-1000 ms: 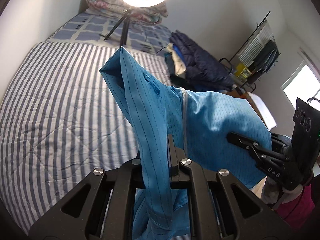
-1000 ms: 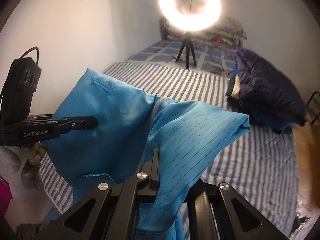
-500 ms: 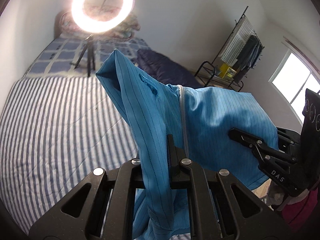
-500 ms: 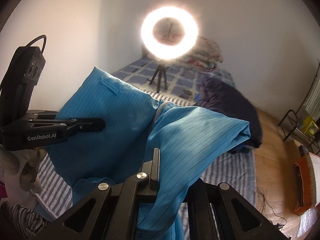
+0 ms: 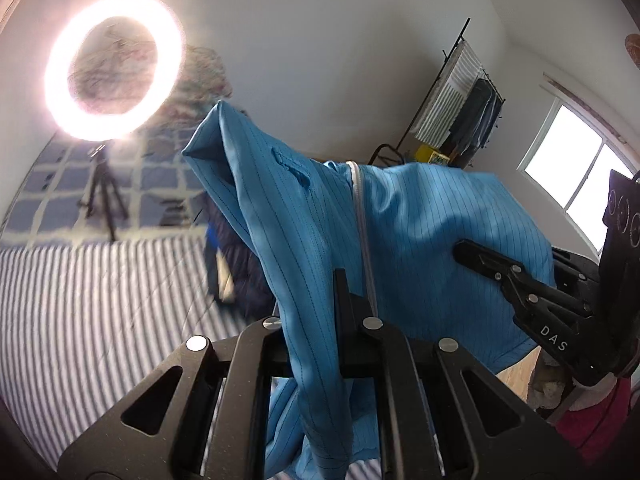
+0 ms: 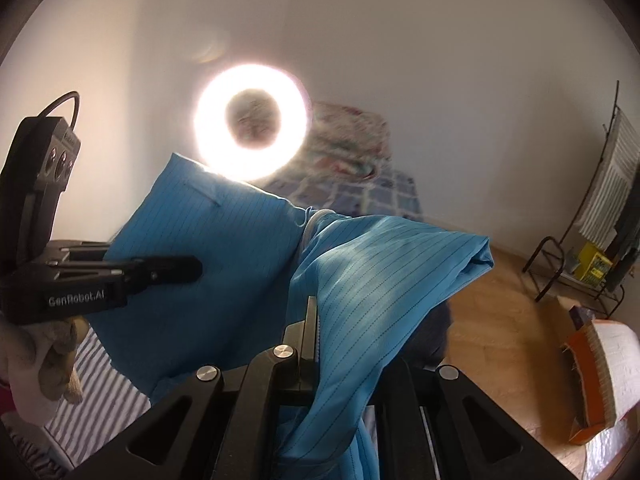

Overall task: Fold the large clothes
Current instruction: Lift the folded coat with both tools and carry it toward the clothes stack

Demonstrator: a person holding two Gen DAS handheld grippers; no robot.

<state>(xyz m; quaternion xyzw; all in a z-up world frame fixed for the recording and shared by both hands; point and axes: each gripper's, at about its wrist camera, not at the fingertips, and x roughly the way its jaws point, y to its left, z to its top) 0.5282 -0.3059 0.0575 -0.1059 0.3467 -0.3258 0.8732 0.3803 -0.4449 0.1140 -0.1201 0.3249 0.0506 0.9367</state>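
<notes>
A large blue pinstriped garment [image 5: 420,240] with a pale zipper hangs in the air between both grippers, above the striped bed [image 5: 100,288]. My left gripper [image 5: 320,304] is shut on one top edge of it; the cloth drapes over the fingers. My right gripper [image 6: 316,320] is shut on the other top edge of the garment [image 6: 224,264]. Each gripper shows in the other's view, the right [image 5: 516,280] and the left [image 6: 160,270], close together, the garment stretched between them.
A lit ring light [image 5: 114,66] on a tripod stands on the bed. A dark jacket pile [image 5: 236,264] lies on the bed. A clothes rack [image 5: 460,100] stands by the window. Wooden floor [image 6: 500,320] and an orange box [image 6: 596,376] lie to the right.
Both grippers have lifted and tilted upward with the garment; the views now show more wall and less bed. The grip on the cloth is unchanged.
</notes>
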